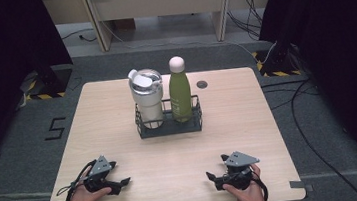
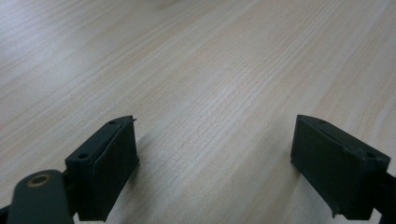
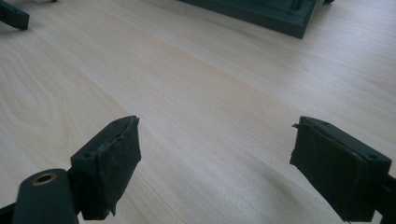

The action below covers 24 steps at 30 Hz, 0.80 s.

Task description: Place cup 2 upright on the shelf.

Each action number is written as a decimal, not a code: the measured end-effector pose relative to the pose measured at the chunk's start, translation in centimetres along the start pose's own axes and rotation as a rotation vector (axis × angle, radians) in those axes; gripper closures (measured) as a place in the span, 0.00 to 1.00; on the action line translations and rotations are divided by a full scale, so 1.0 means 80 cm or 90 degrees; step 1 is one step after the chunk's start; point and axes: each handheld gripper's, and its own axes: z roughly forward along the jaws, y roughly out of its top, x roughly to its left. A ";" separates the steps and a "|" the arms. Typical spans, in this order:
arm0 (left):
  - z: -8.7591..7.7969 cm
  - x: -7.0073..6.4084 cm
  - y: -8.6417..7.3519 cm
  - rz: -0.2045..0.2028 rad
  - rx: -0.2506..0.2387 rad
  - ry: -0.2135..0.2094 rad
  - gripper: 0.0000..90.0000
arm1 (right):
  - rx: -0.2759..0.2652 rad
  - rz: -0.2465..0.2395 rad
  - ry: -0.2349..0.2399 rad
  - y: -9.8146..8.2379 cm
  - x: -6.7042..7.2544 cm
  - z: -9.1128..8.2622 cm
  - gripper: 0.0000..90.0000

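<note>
A dark wire caddy [image 1: 169, 127] stands at the middle of the wooden table [image 1: 103, 123]. It holds a white lidded tumbler [image 1: 146, 98] on the left and a green bottle with a pale pink cap [image 1: 179, 91] on the right, both upright. My left gripper [image 1: 120, 173] rests near the front left edge, open, with bare wood between its jaws [image 2: 215, 154]. At the front right lies my right gripper [image 1: 216, 167], also open on bare wood [image 3: 215, 154]. The caddy's base [image 3: 266, 11] shows far ahead of the right jaws.
A small dark round grommet [image 1: 202, 84] sits in the tabletop behind the bottle. Black curtains flank the table, cables run over the floor at the right, and wooden furniture legs stand beyond the far edge. Open wood lies between the grippers and the caddy.
</note>
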 end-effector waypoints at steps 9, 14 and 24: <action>0.000 0.000 0.000 0.000 0.000 0.000 0.15 | 0.026 0.002 -0.009 -0.005 0.002 -0.004 0.17; 0.000 0.000 0.000 0.000 0.000 0.000 0.15 | 0.064 -0.002 -0.017 -0.007 0.005 -0.003 0.17; 0.000 -0.001 0.000 0.000 -0.001 0.002 0.16 | 0.110 -0.025 -0.025 -0.008 0.010 0.001 0.12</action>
